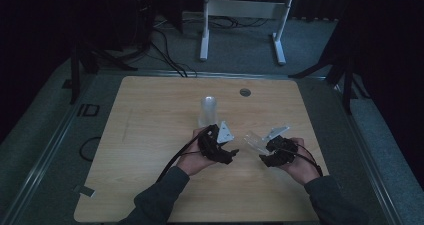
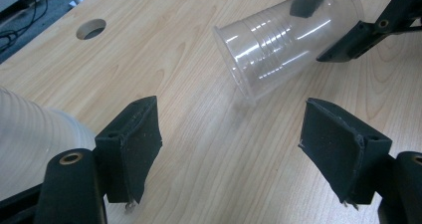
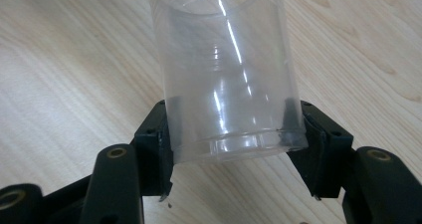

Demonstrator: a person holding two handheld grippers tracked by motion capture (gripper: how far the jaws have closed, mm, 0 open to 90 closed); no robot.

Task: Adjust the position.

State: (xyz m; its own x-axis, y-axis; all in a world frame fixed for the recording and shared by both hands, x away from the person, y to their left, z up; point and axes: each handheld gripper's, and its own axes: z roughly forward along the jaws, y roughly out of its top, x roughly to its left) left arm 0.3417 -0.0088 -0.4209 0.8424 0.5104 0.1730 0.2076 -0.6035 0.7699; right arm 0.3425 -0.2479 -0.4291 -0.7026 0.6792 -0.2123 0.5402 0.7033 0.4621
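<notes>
Wooden surface (image 1: 150,135) lay beneath; right gripper (image 3: 231,139) jaws pinched a clear plastic cup (image 3: 224,69), left gripper (image 2: 229,149) jaws spread.

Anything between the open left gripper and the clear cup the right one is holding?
Nothing: in the left gripper view, only bare wooden table lies between the left gripper and the clear cup clamped by the right gripper.

Each black gripper (image 1: 235,152) has padded jaws, brass-ringed screws, a grey plate; dark sleeves (image 1: 160,197).
</notes>
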